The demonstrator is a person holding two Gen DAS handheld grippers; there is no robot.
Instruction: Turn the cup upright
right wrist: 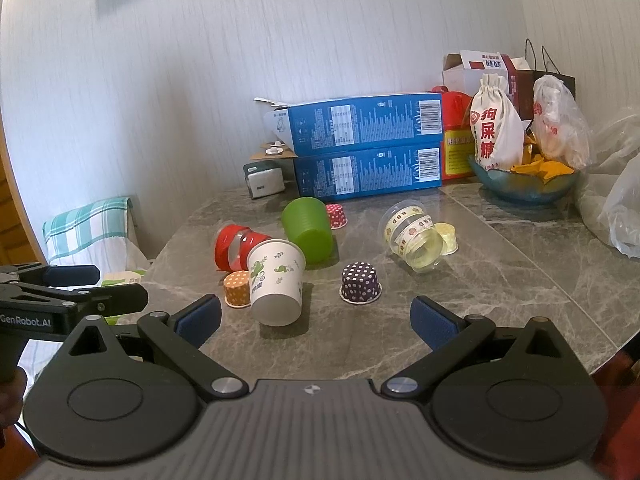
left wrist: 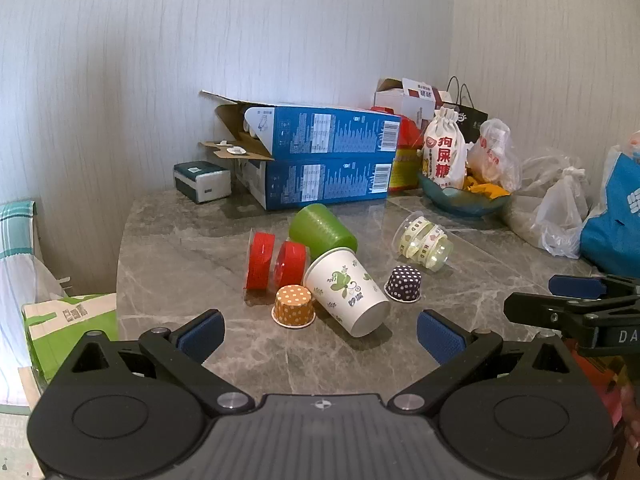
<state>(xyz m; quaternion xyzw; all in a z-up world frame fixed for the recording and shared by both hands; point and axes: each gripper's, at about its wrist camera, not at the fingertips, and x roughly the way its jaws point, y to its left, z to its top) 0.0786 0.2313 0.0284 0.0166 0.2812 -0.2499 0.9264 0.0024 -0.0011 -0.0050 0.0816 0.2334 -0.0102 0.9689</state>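
A grey marble table (left wrist: 168, 264) carries everything, with two stacked blue boxes (left wrist: 328, 160) against the wall at the back and a glass bowl (left wrist: 460, 196) holding a white drawstring pouch (left wrist: 445, 156) to their right. Both tools hover over the near edge: the left gripper (left wrist: 318, 334) has its blue pads spread wide with nothing between them, and the right gripper (right wrist: 316, 318) is spread just as wide and equally unloaded. In the cluster at mid-table, a green plastic cup (left wrist: 322, 229) lies on its side, touching the white paper cup (left wrist: 346, 291) with green leaf print, which also lies tipped over (its base points toward the cameras, its mouth toward the green one). A clear cup with red bands (left wrist: 272, 260) lies to its left, and another clear cup with pale printed bands (left wrist: 424, 242) lies apart on the right. Smallest are two dotted paper liners standing mouth-down: an orange one (left wrist: 294, 306) touching the paper cup, a purple one (left wrist: 404, 283) just beside it.
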